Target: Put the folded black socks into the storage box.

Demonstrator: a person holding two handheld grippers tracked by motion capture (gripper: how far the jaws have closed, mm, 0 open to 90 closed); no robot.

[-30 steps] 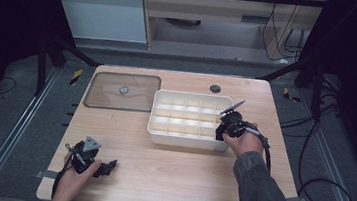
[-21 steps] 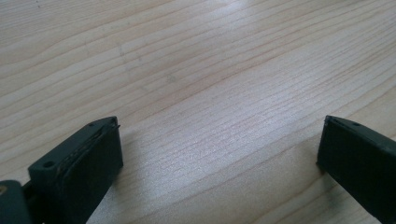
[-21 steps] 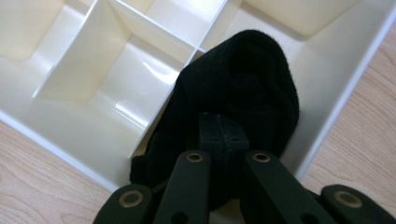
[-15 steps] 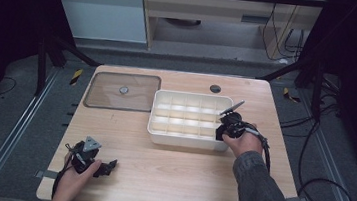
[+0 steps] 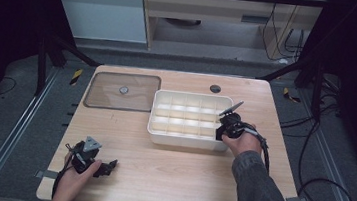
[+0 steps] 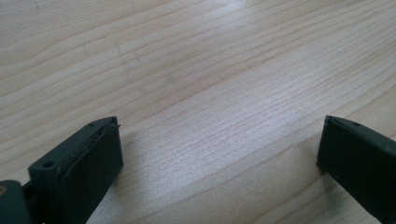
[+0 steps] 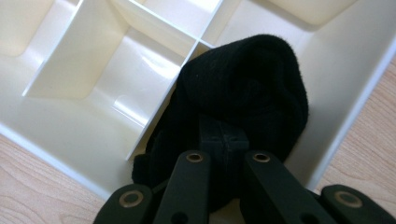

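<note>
Your right gripper (image 7: 223, 140) has its jaws pressed together on a black sock (image 7: 243, 98). The sock is a soft, bunched, ribbed knit, dull black all over, folded into a rounded lump. It sits inside the cream tray (image 5: 163, 129), in the corner compartment at the tray's near right end, draped over a thin divider wall and touching the outer wall. In the high view your right gripper (image 5: 223, 129) reaches over that same corner of the tray, your hand just beside the tray's right edge.

Your left gripper (image 5: 109, 166) rests on the wooden table (image 5: 173, 180), well apart from the tray, toward the near left corner. Its jaws are spread wide over bare wood, holding nothing.
</note>
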